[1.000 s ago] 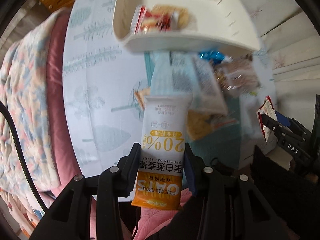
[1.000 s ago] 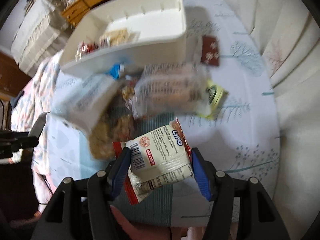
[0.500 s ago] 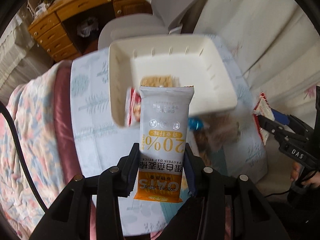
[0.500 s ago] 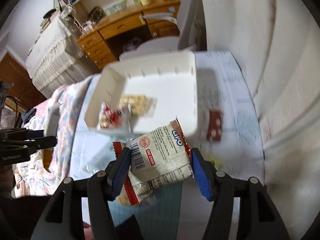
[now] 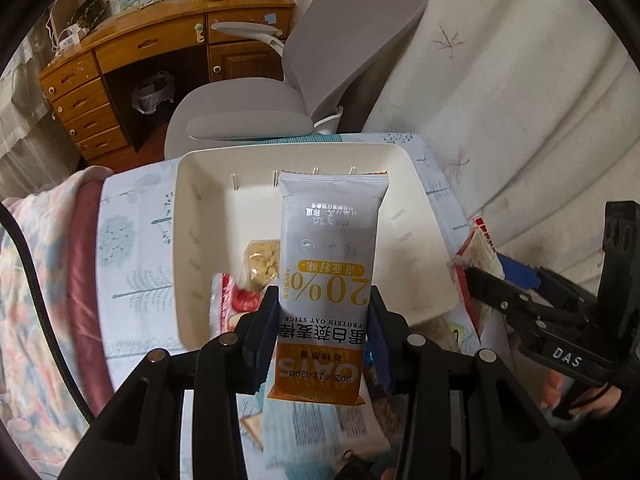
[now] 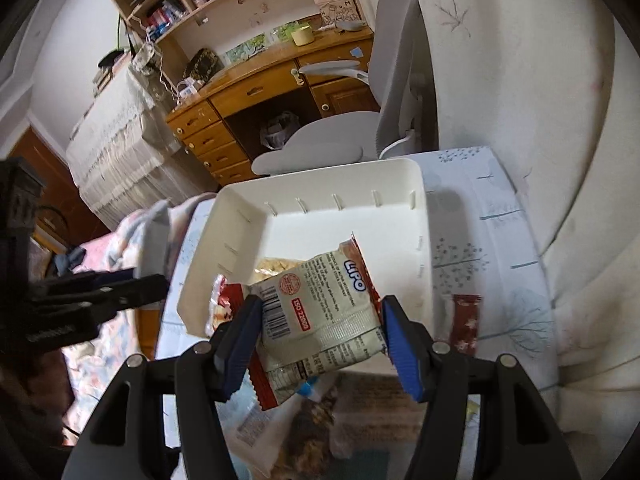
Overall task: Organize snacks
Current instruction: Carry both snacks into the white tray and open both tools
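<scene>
Hovering just short of the white bin (image 5: 420, 184), the left hand-held gripper (image 5: 322, 332) clamps an oat bar (image 5: 330, 280) pointing lengthwise at it, while the right hand-held gripper (image 6: 320, 330) grips a biscuit pack (image 6: 320, 308) equally near.

Left wrist view: fisheye looking forward and down along the left gripper (image 5: 322, 320), close above the white bin (image 5: 304, 152) on the table (image 5: 132, 240); desk (image 5: 160, 40) and chair (image 5: 320, 60) lie beyond; the right gripper (image 5: 492, 280) enters at the right edge. Right wrist view: fisheye along the right gripper (image 6: 320, 324), facing the same way from further right, near the bin (image 6: 320, 176); the left gripper (image 6: 132, 284) enters at the left edge. Both views share bin, table (image 6: 480, 200), desk (image 6: 260, 84) and chair (image 6: 360, 120).
</scene>
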